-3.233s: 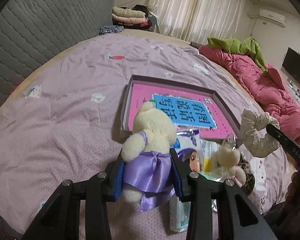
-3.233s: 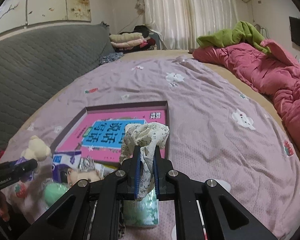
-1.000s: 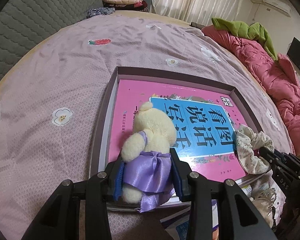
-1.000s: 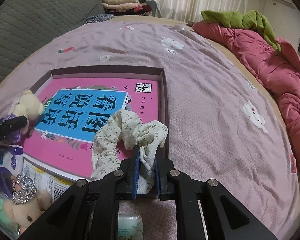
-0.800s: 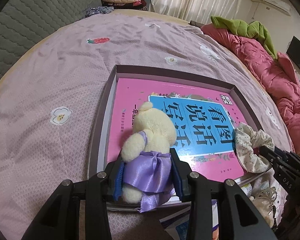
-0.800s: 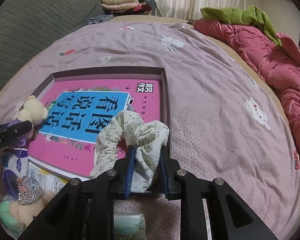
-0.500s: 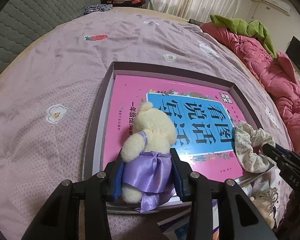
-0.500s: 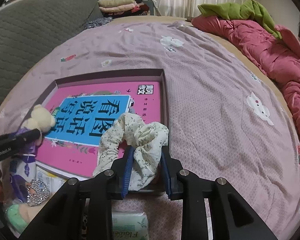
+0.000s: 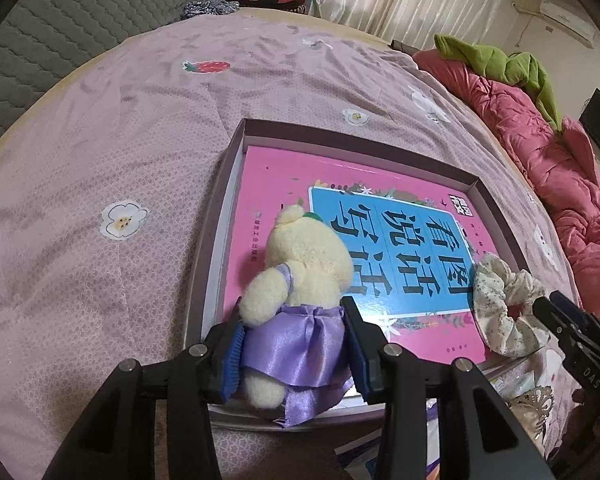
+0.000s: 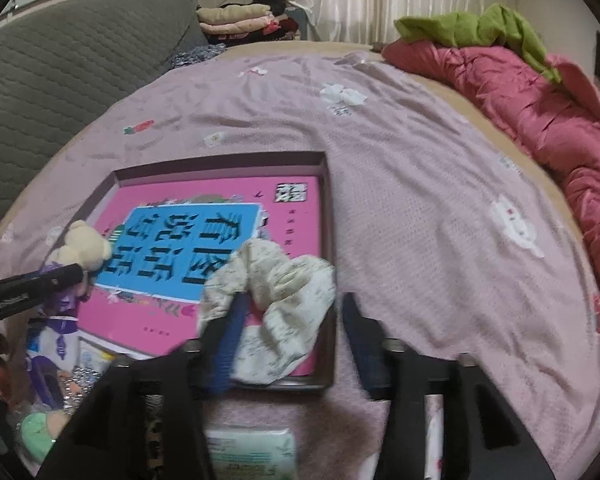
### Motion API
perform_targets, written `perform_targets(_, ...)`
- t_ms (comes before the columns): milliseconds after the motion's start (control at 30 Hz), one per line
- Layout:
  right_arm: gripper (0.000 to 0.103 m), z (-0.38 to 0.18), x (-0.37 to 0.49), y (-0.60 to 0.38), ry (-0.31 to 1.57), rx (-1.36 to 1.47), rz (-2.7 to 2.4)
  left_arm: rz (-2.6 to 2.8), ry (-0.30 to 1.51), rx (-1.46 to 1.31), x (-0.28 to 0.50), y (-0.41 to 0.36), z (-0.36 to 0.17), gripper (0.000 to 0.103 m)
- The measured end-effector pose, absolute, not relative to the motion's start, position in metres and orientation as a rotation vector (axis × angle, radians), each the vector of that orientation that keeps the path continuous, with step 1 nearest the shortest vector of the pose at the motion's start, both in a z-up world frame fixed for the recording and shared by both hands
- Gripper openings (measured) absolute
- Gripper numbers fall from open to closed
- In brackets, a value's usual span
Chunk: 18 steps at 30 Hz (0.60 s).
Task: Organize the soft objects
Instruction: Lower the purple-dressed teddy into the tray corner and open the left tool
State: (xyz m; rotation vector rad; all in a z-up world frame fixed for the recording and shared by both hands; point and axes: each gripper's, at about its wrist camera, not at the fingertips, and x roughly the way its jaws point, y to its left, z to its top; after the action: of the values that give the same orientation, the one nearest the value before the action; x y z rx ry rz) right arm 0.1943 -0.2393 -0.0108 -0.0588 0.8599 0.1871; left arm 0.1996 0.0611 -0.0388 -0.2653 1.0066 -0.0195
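The left claw (image 9: 294, 350) squeezes the shiny purple skirt of a fluffy cream teddy bear (image 9: 306, 264). The bear stands at the near left corner of a flat box (image 9: 500, 216), on top of a smooth pink and blue book (image 9: 380, 216) that fills the box. The left claw's arms have just been opening a little, with the bear between its pads.

The right claw (image 10: 290, 332) is wide apart. Its arms have just been opening. A puffy flowered scrunchie (image 10: 276, 300) lies between them on the near right corner of the book; it brushes the left pad, and the right pad is clear of it.

The box sits on a bed with a soft pale purple cover (image 9: 100, 140). A crumpled pink quilt (image 10: 540, 120) lies far to the right.
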Motion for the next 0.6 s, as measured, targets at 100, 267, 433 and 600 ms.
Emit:
perform_targets(100,0.058,-0.011,0.197,-0.245,0.866,-0.032,0.181,-0.016,1.003,-0.267,0.199,0.062,-0.038,0.044)
perform_targets(267,0.058,-0.011,0.198,-0.250,0.867,-0.019,0.169,-0.016,0.995,-0.280,0.198,0.064,-0.036,0.045)
perform_targets(433,0.059,-0.010,0.198,-0.252,0.861,-0.010,0.164,-0.015,0.984,-0.284,0.197,0.066,-0.033,0.048)
perform_targets(600,0.060,-0.010,0.200,-0.255,0.863,-0.002,0.161,-0.013,0.973,-0.279,0.197,0.065,-0.031,0.052)
